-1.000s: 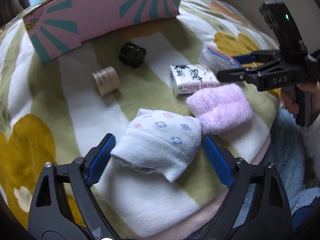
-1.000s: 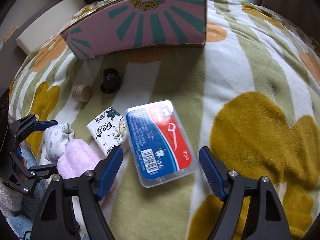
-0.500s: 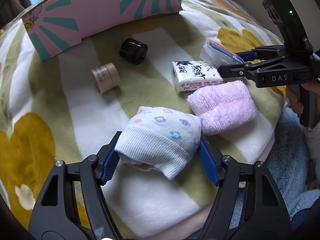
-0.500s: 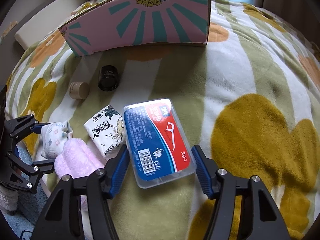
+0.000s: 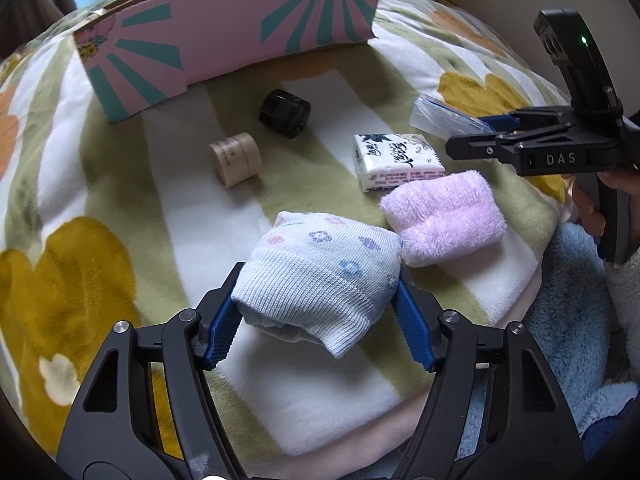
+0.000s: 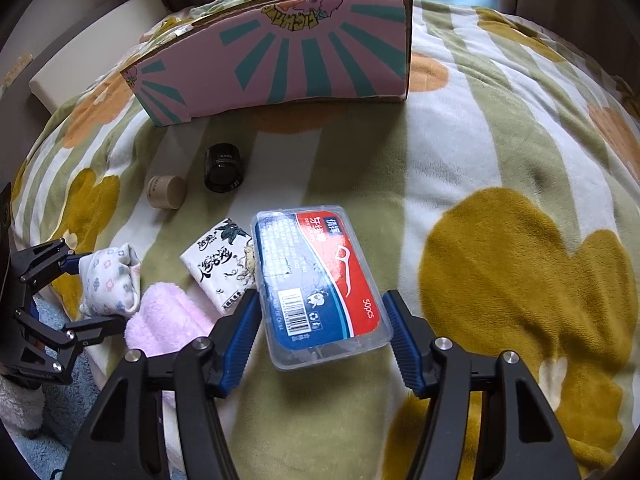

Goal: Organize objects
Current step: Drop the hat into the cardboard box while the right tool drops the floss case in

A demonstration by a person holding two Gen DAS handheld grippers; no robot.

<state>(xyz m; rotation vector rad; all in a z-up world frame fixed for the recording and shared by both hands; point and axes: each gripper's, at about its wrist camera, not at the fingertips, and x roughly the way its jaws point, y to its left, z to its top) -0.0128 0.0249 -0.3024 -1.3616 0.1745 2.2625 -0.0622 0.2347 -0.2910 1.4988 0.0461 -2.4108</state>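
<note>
Left hand-held gripper clamping patterned sock, pink towel beside it

Pink fluffy cloth, flower-dotted white sock, black jar

I see a white sock bundle with pastel flowers beside a fluffy pink sock roll. Behind them lie a printed tissue pack, a clear floss-pick box with a red-blue label, a black jar and a beige jar on their sides.
</note>
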